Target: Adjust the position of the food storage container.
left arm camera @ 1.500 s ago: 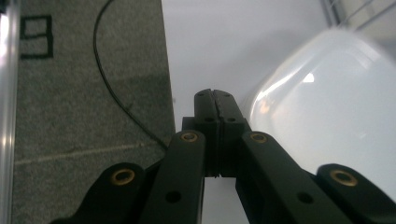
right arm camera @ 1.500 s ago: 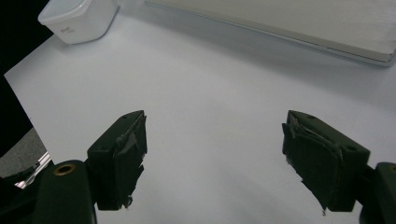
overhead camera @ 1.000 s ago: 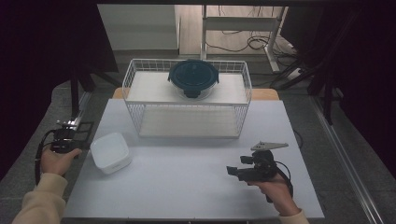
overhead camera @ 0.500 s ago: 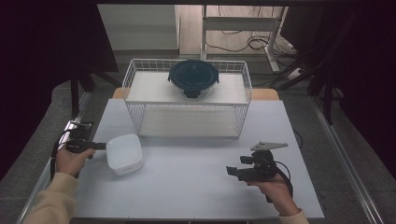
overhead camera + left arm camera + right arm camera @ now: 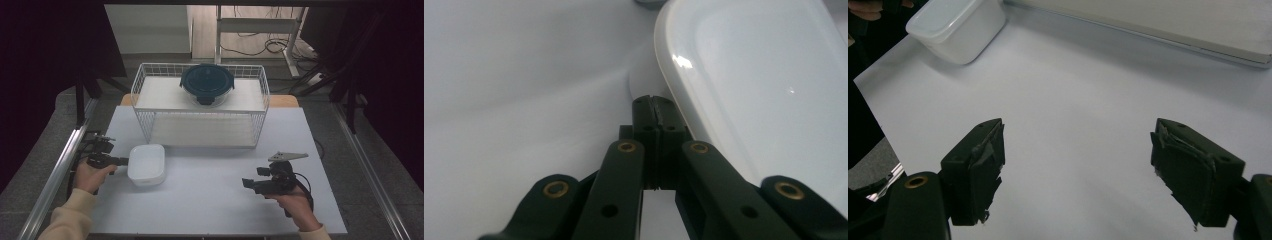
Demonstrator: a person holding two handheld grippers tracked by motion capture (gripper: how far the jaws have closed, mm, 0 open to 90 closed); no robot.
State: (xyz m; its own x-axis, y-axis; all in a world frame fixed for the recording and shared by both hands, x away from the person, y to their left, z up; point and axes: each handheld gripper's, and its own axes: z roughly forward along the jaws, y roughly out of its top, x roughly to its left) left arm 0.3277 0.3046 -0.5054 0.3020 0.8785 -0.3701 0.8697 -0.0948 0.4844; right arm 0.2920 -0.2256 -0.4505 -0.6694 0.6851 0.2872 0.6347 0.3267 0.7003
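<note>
White table point(image 5: 210, 200), dim room, wire basket point(image 5: 200, 107) at back. Left gripper point(image 5: 654, 107) jaws pressed together beside white container point(image 5: 764, 80); right gripper point(image 5: 1078, 165) jaws spread over bare tabletop.

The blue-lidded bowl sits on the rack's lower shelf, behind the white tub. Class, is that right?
Not quite. The high view shows the bowl on the rack's upper shelf, not the lower. It does sit behind the white tub.

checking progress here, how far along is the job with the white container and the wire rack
Early. Done: the left gripper has shut on the white container at its rim. In hand: moving it across the table. Left: probably placing it by the wire rack; the right gripper waits open.
</note>
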